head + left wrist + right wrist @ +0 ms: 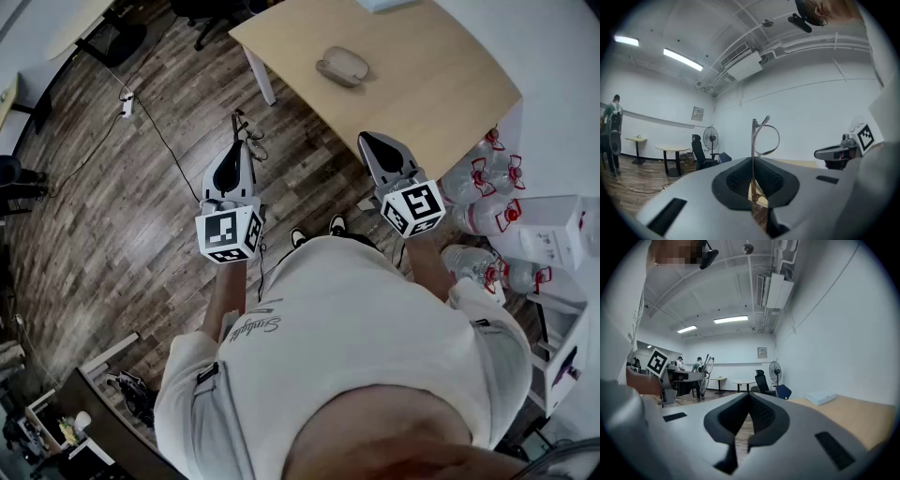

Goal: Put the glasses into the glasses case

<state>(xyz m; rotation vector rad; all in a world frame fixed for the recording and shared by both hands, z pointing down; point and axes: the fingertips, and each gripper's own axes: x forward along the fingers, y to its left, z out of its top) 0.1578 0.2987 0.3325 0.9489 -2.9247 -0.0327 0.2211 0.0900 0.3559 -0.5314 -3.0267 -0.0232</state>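
A grey, closed glasses case (342,66) lies on the light wooden table (441,84) ahead of me. My left gripper (238,146) is held over the wood floor, short of the table, and is shut on thin wire-framed glasses (247,134). In the left gripper view the glasses (761,137) stick up from between the closed jaws of the left gripper (753,161). My right gripper (371,141) hovers near the table's front edge. Seen in its own view, the right gripper (749,397) is shut with nothing in it.
Several water bottles (478,187) and white boxes (553,230) stand on the floor to the right. A cable (159,131) runs across the wood floor at the left. A white book (819,398) lies on the table's far end. Office chairs, a fan (708,138) and people are far off.
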